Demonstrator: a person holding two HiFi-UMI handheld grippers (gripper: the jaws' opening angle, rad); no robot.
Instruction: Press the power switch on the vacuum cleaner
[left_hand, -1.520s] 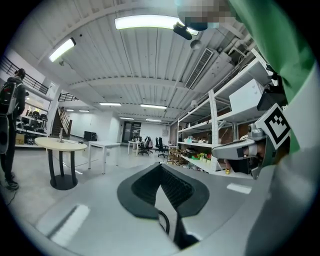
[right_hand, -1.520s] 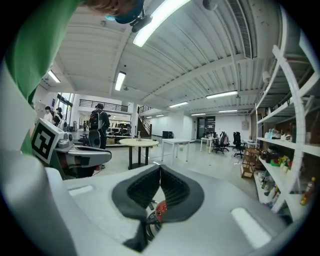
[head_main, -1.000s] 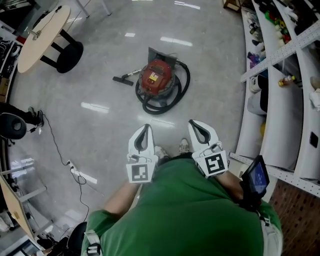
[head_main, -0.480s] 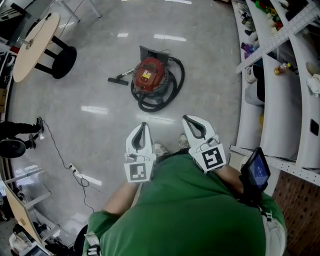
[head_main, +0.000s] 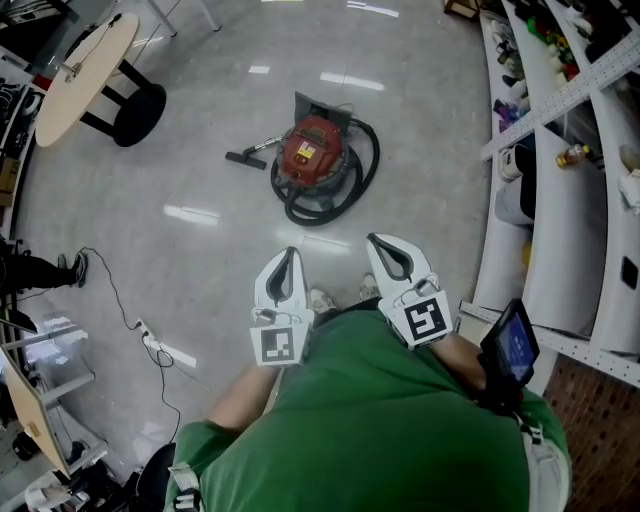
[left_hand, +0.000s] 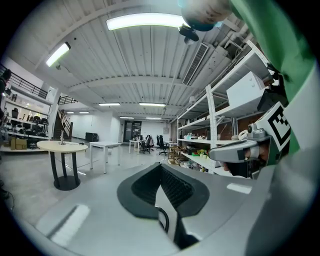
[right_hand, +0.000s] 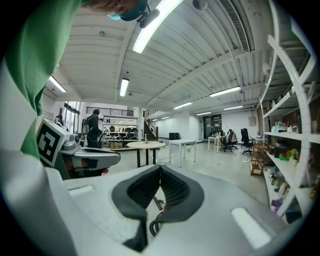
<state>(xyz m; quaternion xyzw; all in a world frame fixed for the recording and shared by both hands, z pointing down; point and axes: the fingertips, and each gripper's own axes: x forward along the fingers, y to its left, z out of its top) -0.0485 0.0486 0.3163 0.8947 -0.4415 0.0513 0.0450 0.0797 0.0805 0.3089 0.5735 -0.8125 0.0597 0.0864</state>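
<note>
A red canister vacuum cleaner (head_main: 312, 150) stands on the grey floor ahead of me, its black hose (head_main: 345, 190) coiled around it and its nozzle (head_main: 244, 158) lying to the left. Both grippers hang at waist height, well short of it. My left gripper (head_main: 291, 252) is shut with nothing in it; so is my right gripper (head_main: 373, 240). In the left gripper view the left gripper (left_hand: 161, 165) shows pads meeting at the tip. The right gripper (right_hand: 160, 167) looks the same in its own view, with the hose (right_hand: 154, 225) glimpsed through the gap below.
A round wooden table (head_main: 85, 62) on a black base stands at the far left. White shelving (head_main: 560, 200) with small items runs down the right side. A power strip (head_main: 150, 343) and cable lie on the floor to the left. A person's legs (head_main: 40, 268) show at the left edge.
The head view has swayed slightly. Both grippers stay shut in nearly the same place. The person at the left edge has shifted.
</note>
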